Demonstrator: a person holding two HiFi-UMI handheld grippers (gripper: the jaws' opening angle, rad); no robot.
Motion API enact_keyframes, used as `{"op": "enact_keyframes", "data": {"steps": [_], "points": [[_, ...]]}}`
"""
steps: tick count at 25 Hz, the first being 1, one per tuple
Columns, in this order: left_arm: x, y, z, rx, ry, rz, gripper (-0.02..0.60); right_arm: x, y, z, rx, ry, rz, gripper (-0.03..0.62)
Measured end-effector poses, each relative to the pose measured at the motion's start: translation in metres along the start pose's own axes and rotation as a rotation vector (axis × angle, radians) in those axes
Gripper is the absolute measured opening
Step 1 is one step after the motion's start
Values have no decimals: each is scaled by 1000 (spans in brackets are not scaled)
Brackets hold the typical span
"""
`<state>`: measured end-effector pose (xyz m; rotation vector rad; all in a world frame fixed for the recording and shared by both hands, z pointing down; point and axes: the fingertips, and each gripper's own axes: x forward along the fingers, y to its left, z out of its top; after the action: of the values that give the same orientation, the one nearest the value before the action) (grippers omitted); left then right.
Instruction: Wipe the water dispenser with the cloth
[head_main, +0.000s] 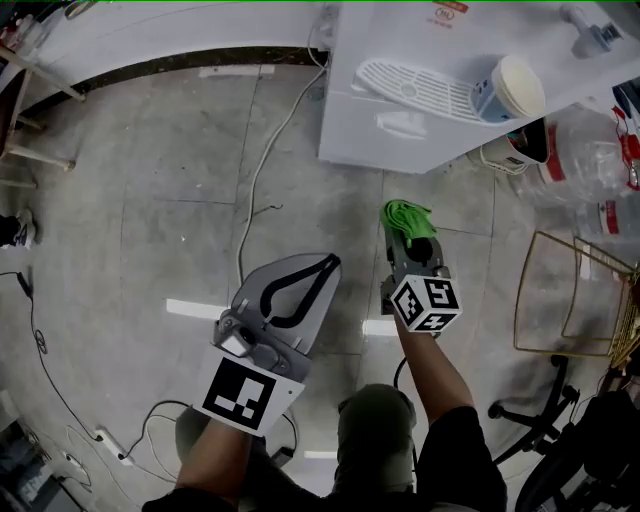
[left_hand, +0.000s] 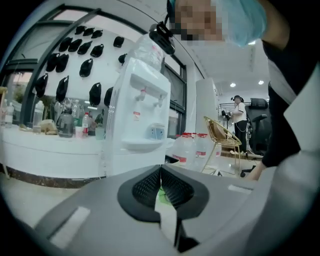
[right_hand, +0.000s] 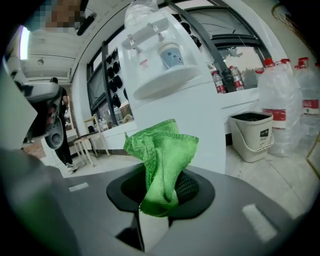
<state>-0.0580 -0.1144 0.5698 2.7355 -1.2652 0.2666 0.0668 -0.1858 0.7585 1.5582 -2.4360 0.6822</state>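
The cloth (right_hand: 162, 150) is clamped, bunched forward, in the right gripper's (right_hand: 162, 194) jaws, ready for the water dispenser (right_hand: 170, 100); the left gripper's (left_hand: 161, 176) jaws are closed, empty.

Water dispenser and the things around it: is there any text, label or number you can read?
No text is readable.
On the water dispenser, a red sticker: too small.
On the cup, blue print: blurred.
On the bin, a dark label: too small.
On the water bottles, red labels: blurred.
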Motion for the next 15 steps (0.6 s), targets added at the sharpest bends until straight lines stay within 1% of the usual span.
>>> {"op": "enact_keyframes", "data": {"steps": [2,3,6,7,10,12,13,15], "points": [[-2,1,-13,-15,26,12,3,-19,19,3,-21,6,32,117],[-4,0,-21,-39,47,17,3,-30,28,4,-34,11,41,117],[-14,-7,-47,-153,120,34,3,-64,51,7,-70,43,56,117],[-18,-9,-54,-175,135,47,3,-75,58,9,-79,59,61,117],[-33,-18,-71,-207,152,105,3,-113,74,18,-69,99,64,117],[-49,-24,-86,-270,172,159,3,-139,86,26,-41,115,69,117],[-59,-27,-93,-283,186,182,3,-150,93,29,-28,121,78,117],[-73,-35,-104,-256,202,214,2,-169,107,31,-3,137,100,118]]}}
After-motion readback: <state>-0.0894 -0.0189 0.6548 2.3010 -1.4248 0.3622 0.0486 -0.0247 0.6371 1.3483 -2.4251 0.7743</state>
